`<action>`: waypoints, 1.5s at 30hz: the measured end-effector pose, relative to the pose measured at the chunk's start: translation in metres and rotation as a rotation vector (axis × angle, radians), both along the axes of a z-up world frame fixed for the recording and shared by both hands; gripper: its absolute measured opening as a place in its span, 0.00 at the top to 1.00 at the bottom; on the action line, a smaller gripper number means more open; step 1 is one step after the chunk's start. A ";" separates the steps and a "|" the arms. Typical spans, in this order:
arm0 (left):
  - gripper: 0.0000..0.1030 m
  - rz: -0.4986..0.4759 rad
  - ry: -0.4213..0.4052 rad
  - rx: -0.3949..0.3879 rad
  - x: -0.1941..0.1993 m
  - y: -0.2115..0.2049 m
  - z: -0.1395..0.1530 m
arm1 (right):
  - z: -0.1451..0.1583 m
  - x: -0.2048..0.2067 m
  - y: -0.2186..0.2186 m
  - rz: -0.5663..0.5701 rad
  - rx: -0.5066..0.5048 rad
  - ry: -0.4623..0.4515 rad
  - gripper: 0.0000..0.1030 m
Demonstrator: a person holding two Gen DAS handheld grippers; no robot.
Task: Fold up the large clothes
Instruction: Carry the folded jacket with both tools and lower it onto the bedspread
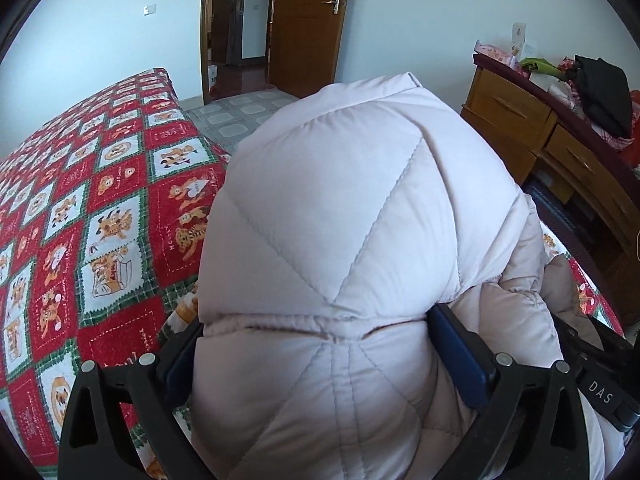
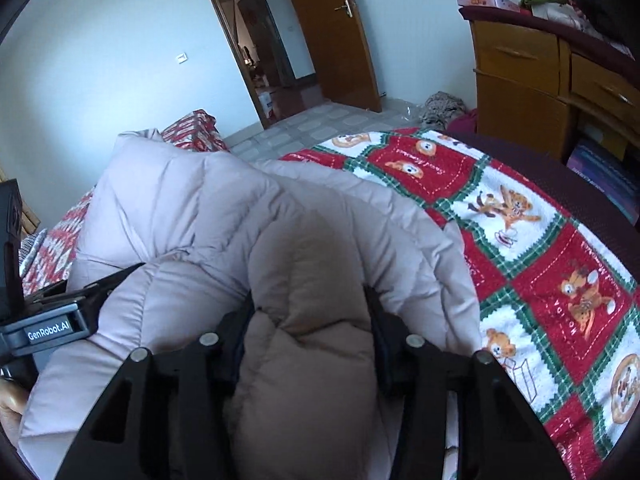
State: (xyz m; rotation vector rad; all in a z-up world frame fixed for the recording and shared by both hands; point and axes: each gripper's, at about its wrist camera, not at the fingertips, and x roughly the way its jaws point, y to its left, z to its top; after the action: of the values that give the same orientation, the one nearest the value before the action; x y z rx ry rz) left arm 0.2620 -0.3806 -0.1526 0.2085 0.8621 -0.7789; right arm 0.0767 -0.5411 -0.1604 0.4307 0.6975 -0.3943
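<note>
A pale pink quilted puffer jacket [image 1: 340,200] lies bunched on the bed and fills the middle of the left wrist view. My left gripper [image 1: 320,344] is shut on a thick fold of it, and the blue pads [image 1: 460,356] press into the padding on both sides. In the right wrist view the jacket [image 2: 180,208] spreads to the left. My right gripper [image 2: 308,320] is shut on a fold showing its tan lining [image 2: 304,280]. The left gripper's body [image 2: 52,328] shows at that view's left edge. Both sets of fingertips are buried in fabric.
The bed wears a red, white and green teddy-bear cover [image 1: 80,220] [image 2: 540,280]. A wooden dresser [image 1: 520,120] [image 2: 520,80] with clutter and a black garment [image 1: 600,92] stands to the right. Beyond lie a tiled floor, an open wooden door [image 1: 304,20] and a clothes heap [image 2: 442,106].
</note>
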 end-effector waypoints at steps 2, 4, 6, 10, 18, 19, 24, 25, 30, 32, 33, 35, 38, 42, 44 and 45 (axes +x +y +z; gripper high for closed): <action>0.01 0.001 -0.001 0.001 -0.001 0.002 0.001 | 0.003 -0.004 0.005 0.002 -0.010 -0.001 0.53; 0.01 0.006 -0.008 0.009 -0.004 0.004 0.004 | 0.003 -0.005 0.005 0.009 -0.005 -0.007 0.53; 0.01 0.007 -0.013 0.026 -0.008 0.008 0.008 | 0.005 -0.009 0.005 0.022 0.001 -0.010 0.51; 0.01 0.025 -0.026 0.020 -0.020 0.027 0.024 | 0.016 -0.019 0.011 0.040 -0.043 0.000 0.43; 0.01 0.058 -0.097 0.027 -0.048 0.067 0.041 | 0.054 -0.086 0.041 -0.130 -0.255 0.039 0.09; 0.01 0.059 -0.106 0.028 -0.051 0.071 0.042 | 0.057 -0.094 0.047 -0.165 -0.300 0.058 0.08; 0.01 0.080 -0.151 0.057 -0.065 0.080 0.044 | 0.073 -0.123 0.087 -0.182 -0.398 -0.014 0.08; 0.01 0.084 -0.157 0.067 -0.067 0.078 0.043 | 0.075 -0.124 0.094 -0.168 -0.400 -0.032 0.09; 0.01 0.099 -0.158 0.083 -0.065 0.072 0.036 | 0.059 -0.092 0.104 -0.060 -0.318 0.021 0.23; 0.01 0.092 -0.163 0.082 -0.063 0.070 0.034 | 0.046 -0.087 0.093 -0.068 -0.246 0.025 0.24; 0.01 0.086 -0.171 0.085 -0.062 0.068 0.034 | 0.036 -0.086 0.083 -0.066 -0.163 0.011 0.24; 0.01 0.077 -0.184 0.090 -0.060 0.064 0.032 | 0.018 -0.086 0.068 -0.056 -0.025 -0.012 0.24; 0.01 0.073 -0.184 0.093 -0.057 0.056 0.030 | -0.001 -0.087 0.054 -0.053 0.082 -0.027 0.22; 0.01 0.069 -0.236 0.125 -0.062 0.045 0.026 | -0.002 -0.077 0.060 -0.032 0.038 0.047 0.22; 0.01 0.060 -0.226 0.128 -0.061 0.044 0.023 | 0.000 -0.074 0.057 -0.008 0.039 0.068 0.21; 0.01 0.046 -0.206 0.122 -0.060 0.046 0.024 | 0.002 -0.077 0.051 -0.002 0.054 0.064 0.21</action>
State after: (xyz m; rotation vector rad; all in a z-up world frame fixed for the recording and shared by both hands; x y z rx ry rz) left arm 0.2023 -0.3350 -0.1283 0.3691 0.7166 -0.6498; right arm 0.0001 -0.4898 -0.1584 0.4717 0.7712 -0.3925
